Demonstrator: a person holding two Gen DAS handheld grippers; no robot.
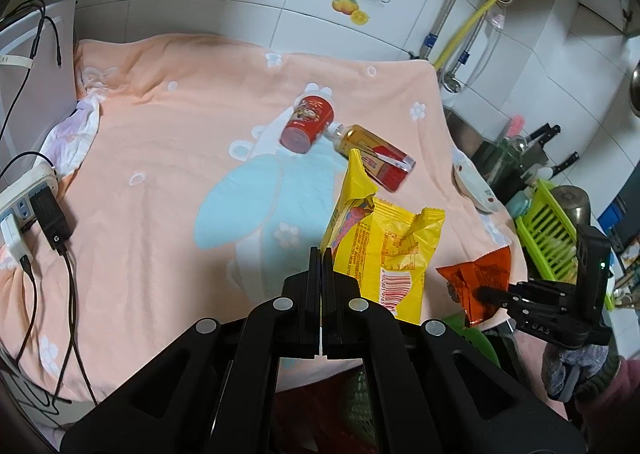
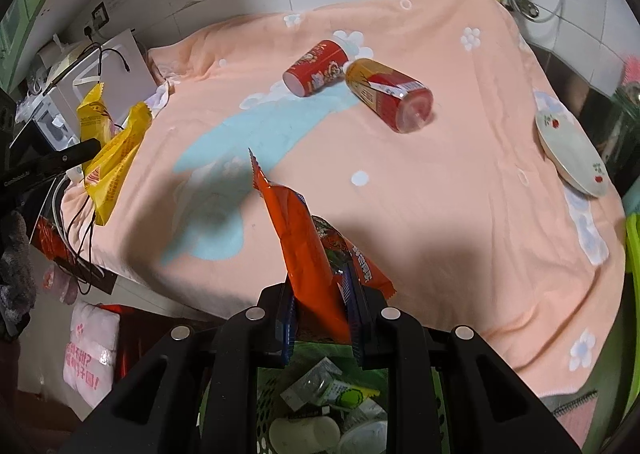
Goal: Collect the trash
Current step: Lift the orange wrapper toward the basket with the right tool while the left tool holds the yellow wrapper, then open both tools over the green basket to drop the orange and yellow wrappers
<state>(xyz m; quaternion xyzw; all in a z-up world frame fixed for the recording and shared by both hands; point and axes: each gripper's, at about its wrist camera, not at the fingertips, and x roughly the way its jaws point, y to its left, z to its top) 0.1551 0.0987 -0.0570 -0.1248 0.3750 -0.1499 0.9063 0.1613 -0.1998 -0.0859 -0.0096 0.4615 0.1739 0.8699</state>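
On the left, the yellow wrapper (image 1: 384, 250) is pinched in the left gripper (image 1: 321, 254); rightward, the orange wrapper (image 2: 308, 254) is clamped by the right gripper (image 2: 320, 294) above the green bin (image 2: 320, 394). If released early, either could be dropped onto the blanket (image 2: 460, 214).

We see both views evenly lit by cool indoor light, with black fisheye corners and walls bending at the edges. In the right wrist view a broad soft shadow crosses the peach blanket (image 2: 460, 190) at lower centre, and the lower right smears with blur.
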